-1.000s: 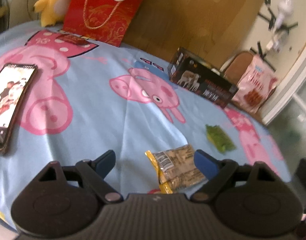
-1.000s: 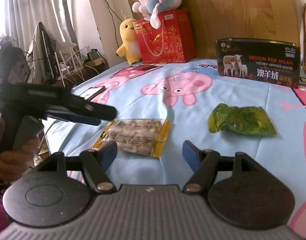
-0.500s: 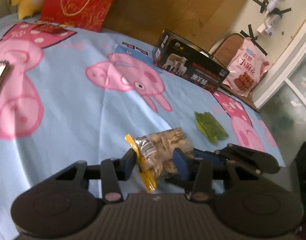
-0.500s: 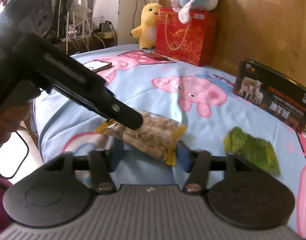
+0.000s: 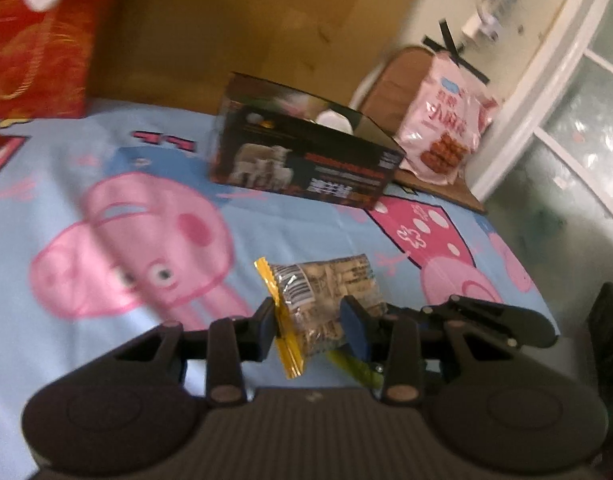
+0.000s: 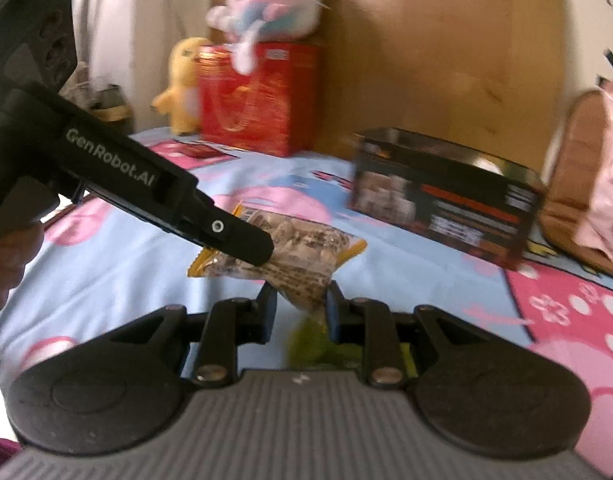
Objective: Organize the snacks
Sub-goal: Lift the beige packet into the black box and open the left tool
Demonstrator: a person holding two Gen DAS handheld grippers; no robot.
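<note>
Both grippers have converged on the nut packet (image 5: 326, 300) since the earlier frames, when it lay flat on the bedsheet (image 5: 106, 184) with both sets of jaws wide. The left gripper (image 5: 308, 328) has just been closing, and its pads now press the packet from either side near the yellow-sealed end. The right gripper (image 6: 298, 312) has also been closing; its jaws stand narrow, pinching the packet's lower corner. Packet appears lifted clear of the sheet, held between the two tools; the right wrist view shows the left tool's finger across its upper end.

Green snack packet (image 6: 326, 350) lies on the sheet just under the right gripper, mostly hidden behind its fingers. Dark carton (image 5: 306, 160), top open, stands further back near the headboard; a pink snack bag (image 5: 446, 128) leans beyond it at the bed's edge.

Step in hand, as I judge it: grasp secured on the first snack, transfer about to begin. Likely destination is the open carton, though not certain. Next move calls for one gripper to let go so the other can carry, or for both to travel together without tearing the film. Frames are motion-blurred; contact details approximate.
</note>
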